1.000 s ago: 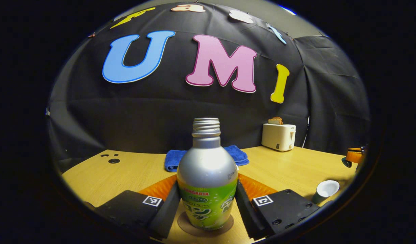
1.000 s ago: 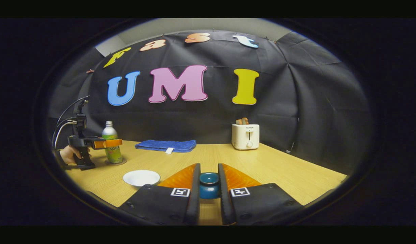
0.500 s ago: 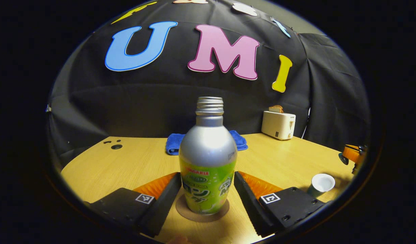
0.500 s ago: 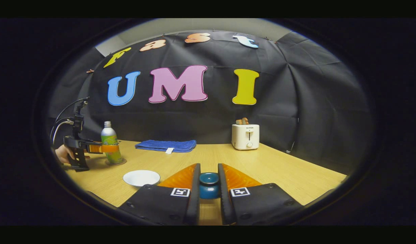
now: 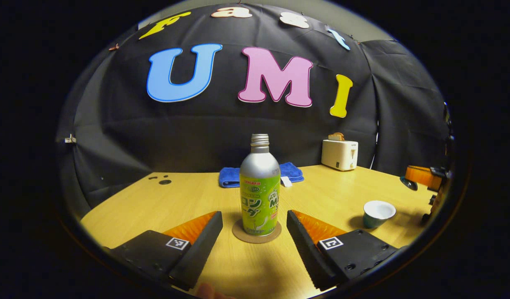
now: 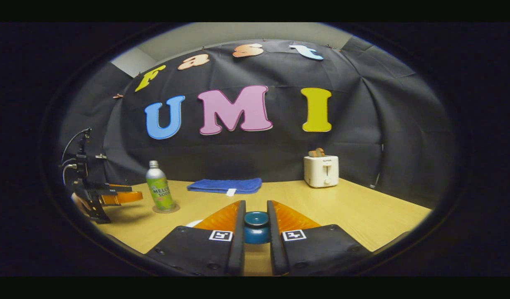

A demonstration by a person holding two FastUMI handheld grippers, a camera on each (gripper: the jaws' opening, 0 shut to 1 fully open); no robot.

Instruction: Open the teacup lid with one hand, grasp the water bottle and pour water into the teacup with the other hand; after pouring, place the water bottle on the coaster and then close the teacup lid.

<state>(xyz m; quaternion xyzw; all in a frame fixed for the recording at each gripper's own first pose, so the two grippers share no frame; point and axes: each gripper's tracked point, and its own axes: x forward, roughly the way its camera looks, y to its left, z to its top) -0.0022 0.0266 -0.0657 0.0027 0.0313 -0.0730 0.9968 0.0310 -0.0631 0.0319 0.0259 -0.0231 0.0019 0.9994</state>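
The teacup lid [image 6: 256, 226] sits clenched between the two fingers of my right tongs [image 6: 256, 232], its blue knob upright and pressed on both sides, so the lid is off the cup and carried in that hand. The teacup [image 5: 378, 213] is what the coming move turns on, I judge. Seen from my left tongs it stands open, rim up, ahead and well off to the right on the surface [image 5: 188, 199], with my right tongs' side beyond it at the far right edge. That makes the right hand the nearer one, and the lid has to travel down and across to that open mouth, kept level so it seats on the rim.

The water bottle [image 5: 259, 191] stands upright on the round coaster [image 5: 257, 232], straight ahead of my left tongs [image 5: 255, 226] and clear of them: the fingers are spread wide, released, with open surface between their tips and the bottle. In the right gripper view the same bottle stands far off to the left, just beyond the left tongs' tips.

Farther back lie a folded blue towel [image 5: 294, 172] and a white toaster [image 5: 339, 154] with bread in it.
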